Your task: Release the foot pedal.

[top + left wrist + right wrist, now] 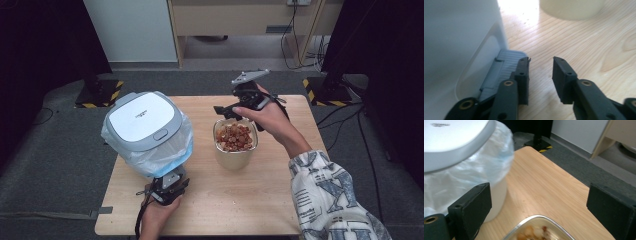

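A pedal bin (145,120) with a white and grey lid and a pale plastic liner stands on the left of the wooden table (280,200). My left gripper (170,184) sits low at the bin's near side. It is open (541,72), with its left jaw against the grey foot pedal (501,67) and nothing between the jaws. A square container (235,137) full of brown and orange food bits stands mid-table. My right gripper (229,111) hovers over its far rim, open wide (539,202) and holding nothing. The container's rim (539,220) shows below the jaws, with the bin (461,152) to the left.
The pale base of the container (571,8) lies ahead of the left gripper. Bare wood runs along the table's near and right sides. Beyond the table are grey carpet, stands with yellow-black striped bases (97,92), a wooden cabinet (240,20) and cables (300,45).
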Motion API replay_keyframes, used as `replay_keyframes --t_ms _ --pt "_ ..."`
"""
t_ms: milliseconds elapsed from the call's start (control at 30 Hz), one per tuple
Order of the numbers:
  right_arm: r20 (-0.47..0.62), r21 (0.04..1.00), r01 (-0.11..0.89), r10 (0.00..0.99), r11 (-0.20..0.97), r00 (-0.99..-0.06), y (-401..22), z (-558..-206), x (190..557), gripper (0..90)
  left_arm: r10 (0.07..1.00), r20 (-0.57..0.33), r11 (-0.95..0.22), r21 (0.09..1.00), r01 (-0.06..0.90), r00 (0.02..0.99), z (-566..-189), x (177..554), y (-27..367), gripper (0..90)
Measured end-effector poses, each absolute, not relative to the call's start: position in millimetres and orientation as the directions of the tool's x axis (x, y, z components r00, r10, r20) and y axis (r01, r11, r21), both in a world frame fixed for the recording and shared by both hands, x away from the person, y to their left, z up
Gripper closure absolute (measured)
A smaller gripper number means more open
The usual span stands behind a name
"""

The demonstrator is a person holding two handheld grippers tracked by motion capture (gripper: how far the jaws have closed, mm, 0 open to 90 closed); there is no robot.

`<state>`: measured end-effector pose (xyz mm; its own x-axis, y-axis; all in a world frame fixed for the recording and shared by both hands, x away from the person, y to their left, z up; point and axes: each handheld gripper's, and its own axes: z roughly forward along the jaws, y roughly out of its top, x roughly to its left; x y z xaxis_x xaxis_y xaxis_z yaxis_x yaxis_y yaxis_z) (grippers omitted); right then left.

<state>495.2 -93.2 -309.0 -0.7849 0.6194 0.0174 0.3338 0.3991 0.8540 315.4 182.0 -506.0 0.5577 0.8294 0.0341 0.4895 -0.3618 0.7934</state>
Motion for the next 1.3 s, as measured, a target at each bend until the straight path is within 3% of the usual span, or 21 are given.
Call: replay_keyframes --t_ms 300,533,1033,1300 --pt "0.016 0.858 0.367 0.694 0.36 -0.72 -123 -316 499 5.4 0.823 0.006 -0.349 0.794 0.498 0.568 -504 314 181 48.1" --pt "0.025 0.871 0.399 0.785 0.287 -0.619 -148 -325 502 5.1 0.82 -0.012 -0.345 0.787 0.511 0.572 -505 315 180 35.6" --pt "0.041 0.877 0.432 0.864 0.209 -0.502 -186 -333 495 4.9 0.775 -0.043 -0.369 0.779 0.507 0.631 -505 315 173 31.9" --pt "0.031 0.861 0.473 0.908 0.188 -0.419 -211 -359 478 5.2 0.758 -0.046 -0.397 0.759 0.516 0.651 -506 316 171 33.1"
